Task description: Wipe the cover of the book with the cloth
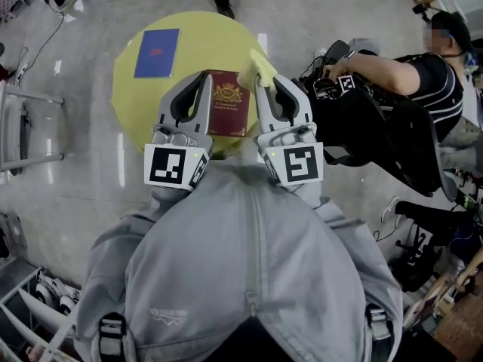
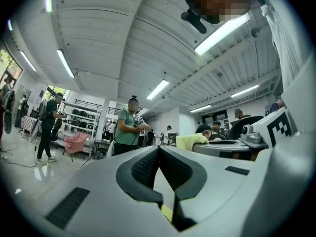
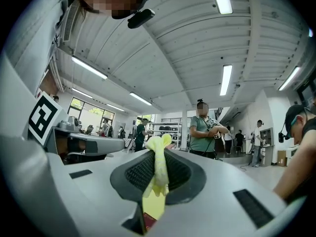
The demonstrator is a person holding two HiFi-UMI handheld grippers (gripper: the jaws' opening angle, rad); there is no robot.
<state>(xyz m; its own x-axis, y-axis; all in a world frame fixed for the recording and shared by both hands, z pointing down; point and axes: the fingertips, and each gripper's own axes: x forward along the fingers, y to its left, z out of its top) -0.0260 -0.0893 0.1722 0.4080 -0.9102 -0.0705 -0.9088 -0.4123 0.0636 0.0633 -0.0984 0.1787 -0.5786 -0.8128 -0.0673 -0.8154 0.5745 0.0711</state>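
Now the right gripper (image 1: 259, 83) pinches the cloth (image 1: 262, 68) near the book (image 1: 228, 104); left gripper (image 1: 204, 80) closed, empty. Wiping seems unstarted; next, lower cloth onto cover

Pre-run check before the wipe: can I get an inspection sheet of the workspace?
Surface: round yellow table on a grey floor.
Job's things: dark red book with a gold crest lies flat mid-table; pale yellow cloth is off the book, held over its far right corner.
Clutter: flat blue book at the table's far left.
Grippers: left gripper shut, empty; right gripper shut on the cloth.
Cables: thin cable on the floor left of the table; none seen on the table.
Surroundings: seated person in black close on the right; standing person in a green shirt beyond.
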